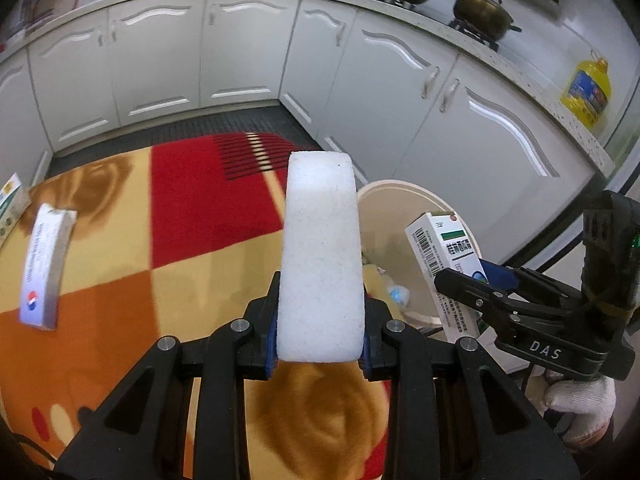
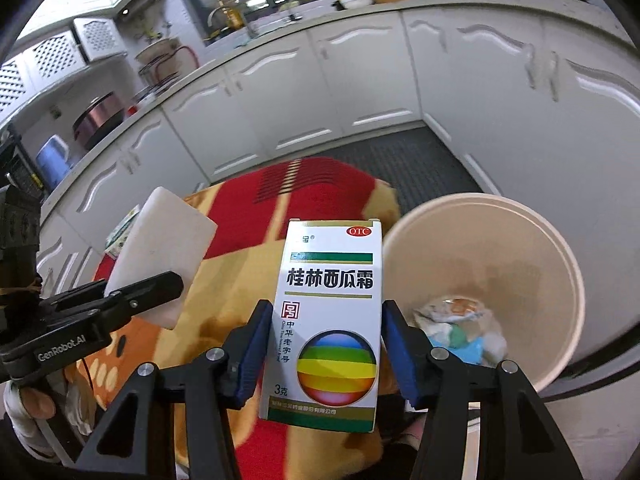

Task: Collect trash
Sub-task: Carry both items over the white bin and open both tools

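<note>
Trouble, going from the biggest thing down, starts with the cream bin point(image 2: 532, 240), which stands at the edge of the table covered by a red, orange and yellow cloth point(image 1: 192, 216): its mouth is wide but lies off to the right of both loads, so anything let go too soon would likely land on the cloth or on the dark floor mat point(image 2: 420, 160) rather than among the crumpled wrappers already at the bottom. Next in size, the white foam block point(image 1: 320, 264) stands upright in the left gripper point(image 1: 320, 354), whose blue pads are closed narrowly against its lower end only; most of the block rises free above them, so I judge that a quick swing or a knock against the other tool could tip or twist it loose. It looks light, grainy and slightly speckled, with rounded top corners. Smaller is the white medicine box point(image 2: 332, 320), printed with a green band, bold black characters and a rainbow-striped ball; it stands upright between the fingers of the right gripper point(image 2: 328, 354), just beside the bin's rim. The left pad touches its side, yet a sliver of gap seems to show at the right pad, so I cannot tell how firmly it is pinched, and a loose hold could let the thin carton slip early. Smallest concerns: two more cartons, a long white one point(image 1: 46, 268) and a green-edged one point(image 1: 12, 200), lie well apart on the far left of the cloth, not yet collected
</note>
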`<control>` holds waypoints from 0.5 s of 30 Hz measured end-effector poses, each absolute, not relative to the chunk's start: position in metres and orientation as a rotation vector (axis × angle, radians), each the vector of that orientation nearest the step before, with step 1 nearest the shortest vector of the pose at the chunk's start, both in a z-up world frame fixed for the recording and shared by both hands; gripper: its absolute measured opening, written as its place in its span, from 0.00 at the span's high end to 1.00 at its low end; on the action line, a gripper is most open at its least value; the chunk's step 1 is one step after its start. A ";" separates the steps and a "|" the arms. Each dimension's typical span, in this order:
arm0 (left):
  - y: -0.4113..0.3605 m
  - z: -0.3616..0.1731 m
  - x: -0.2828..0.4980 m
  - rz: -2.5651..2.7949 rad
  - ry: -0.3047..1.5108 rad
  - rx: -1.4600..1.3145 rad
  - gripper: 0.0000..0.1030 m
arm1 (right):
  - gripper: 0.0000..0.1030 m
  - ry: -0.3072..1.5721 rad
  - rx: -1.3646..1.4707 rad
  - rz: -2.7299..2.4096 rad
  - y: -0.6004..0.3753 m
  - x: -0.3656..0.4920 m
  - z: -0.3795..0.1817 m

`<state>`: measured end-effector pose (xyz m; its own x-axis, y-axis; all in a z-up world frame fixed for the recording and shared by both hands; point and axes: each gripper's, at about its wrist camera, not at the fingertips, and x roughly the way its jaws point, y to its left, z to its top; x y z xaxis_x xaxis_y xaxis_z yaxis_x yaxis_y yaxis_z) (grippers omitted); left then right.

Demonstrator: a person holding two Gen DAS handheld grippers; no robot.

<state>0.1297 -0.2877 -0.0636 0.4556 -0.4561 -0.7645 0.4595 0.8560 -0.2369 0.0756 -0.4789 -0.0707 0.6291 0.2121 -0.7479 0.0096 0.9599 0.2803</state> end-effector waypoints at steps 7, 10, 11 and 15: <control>-0.315 -0.074 0.136 -0.592 0.957 0.031 0.74 | 0.49 0.895 0.273 0.065 -0.501 0.074 -0.079; -0.322 -0.082 0.140 -0.596 0.982 0.027 0.74 | 0.50 0.907 0.262 0.038 -0.506 0.077 -0.088; -0.323 -0.085 0.141 -0.599 0.988 0.024 0.74 | 0.50 0.910 0.269 0.031 -0.510 0.078 -0.090; -0.332 -0.093 0.146 -0.636 1.013 0.006 0.74 | 0.50 0.917 0.287 0.005 -0.522 0.077 -0.098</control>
